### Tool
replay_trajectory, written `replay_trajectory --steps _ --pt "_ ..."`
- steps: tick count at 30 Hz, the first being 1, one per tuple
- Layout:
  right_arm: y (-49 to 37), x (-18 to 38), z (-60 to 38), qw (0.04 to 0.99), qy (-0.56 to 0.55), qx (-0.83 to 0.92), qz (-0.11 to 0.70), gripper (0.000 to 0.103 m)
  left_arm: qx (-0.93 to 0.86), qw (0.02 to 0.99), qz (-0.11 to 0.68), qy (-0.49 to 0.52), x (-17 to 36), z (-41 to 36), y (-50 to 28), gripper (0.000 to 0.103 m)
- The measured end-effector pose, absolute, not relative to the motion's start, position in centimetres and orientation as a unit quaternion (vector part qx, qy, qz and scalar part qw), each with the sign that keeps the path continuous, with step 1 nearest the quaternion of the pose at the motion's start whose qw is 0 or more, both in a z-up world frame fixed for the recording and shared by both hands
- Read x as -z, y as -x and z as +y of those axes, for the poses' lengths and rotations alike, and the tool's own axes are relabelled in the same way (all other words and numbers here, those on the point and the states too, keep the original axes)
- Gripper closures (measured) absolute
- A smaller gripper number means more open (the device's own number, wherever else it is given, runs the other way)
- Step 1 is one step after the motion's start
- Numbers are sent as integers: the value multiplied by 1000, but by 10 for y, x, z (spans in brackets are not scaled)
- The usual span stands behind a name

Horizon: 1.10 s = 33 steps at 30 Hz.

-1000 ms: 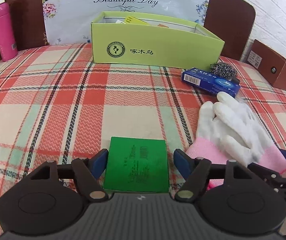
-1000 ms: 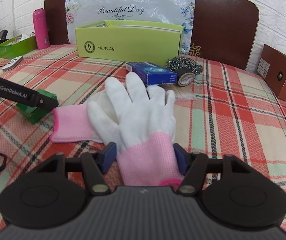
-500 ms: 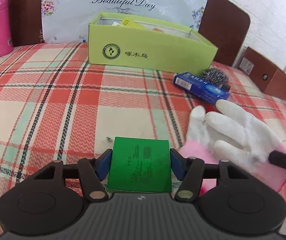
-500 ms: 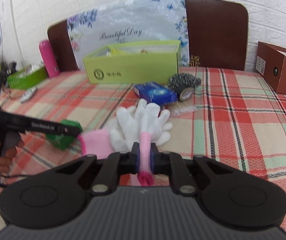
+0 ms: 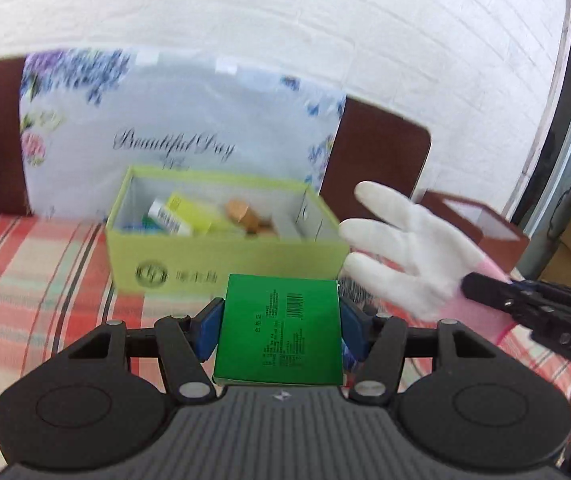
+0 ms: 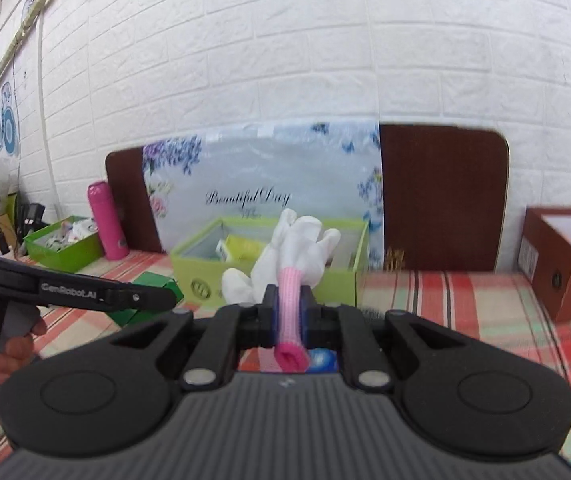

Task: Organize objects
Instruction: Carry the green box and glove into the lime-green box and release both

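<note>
Left hand-held gripper (image 5: 281,322) — blue pads clamped on the two sides of a flat green box (image 5: 279,330), carried clear of the checked cloth (image 5: 37,280) on the desk. Its jaws had been closing in the last second, box between them.

Right hand-held gripper (image 6: 288,314) — jaws had just been closing, now pinched tight on the pink cuff of a white glove (image 6: 299,252), fingers hanging in the air.

Beyond both: open lime-green box (image 5: 221,256) on the desk, holding small packets. Behind it, a floral "Beautiful Day" bag (image 5: 181,120). Pink bottle (image 6: 105,222) to the left; brown box (image 6: 565,264) to the right.
</note>
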State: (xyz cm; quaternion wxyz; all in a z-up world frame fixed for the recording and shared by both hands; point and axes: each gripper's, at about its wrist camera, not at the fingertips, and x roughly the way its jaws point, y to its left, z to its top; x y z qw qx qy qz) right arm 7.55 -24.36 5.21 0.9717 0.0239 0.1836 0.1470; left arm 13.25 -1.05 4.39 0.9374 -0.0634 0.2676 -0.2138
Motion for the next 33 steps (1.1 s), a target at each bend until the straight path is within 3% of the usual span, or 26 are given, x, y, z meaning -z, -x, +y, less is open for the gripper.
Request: replay_trajectory --steps 10,20,21,23,25,26,28,32,33 --pt "-188 -60 -237 969 -31 -167 180 93 200 944 237 112 -83 -27 -225 40" --pt "-288 -26 -231 954 -38 -185 232 93 179 944 256 104 -58 -50 -307 39" --pt "-298 -18 -229 952 -34 -179 245 92 171 945 257 105 -52 -51 -313 37" --pt "-316 -2 -225 945 -21 -173 278 89 151 947 262 105 -38 -50 -322 17" --pt "-326 12 -221 940 6 -161 300 72 128 951 266 90 -26 -49 -325 15" --pt "-326 18 -218 944 27 -145 296 69 125 952 269 82 -21 -48 -326 15" --pt "-320 22 -214 953 59 -132 267 47 120 951 275 76 -14 -44 -326 15" --pt "-306 13 -209 957 74 -132 246 29 111 949 282 88 -16 -33 -321 14" --pt "-296 8 -209 962 78 -127 229 20 110 950 278 89 -19 -30 -316 14"
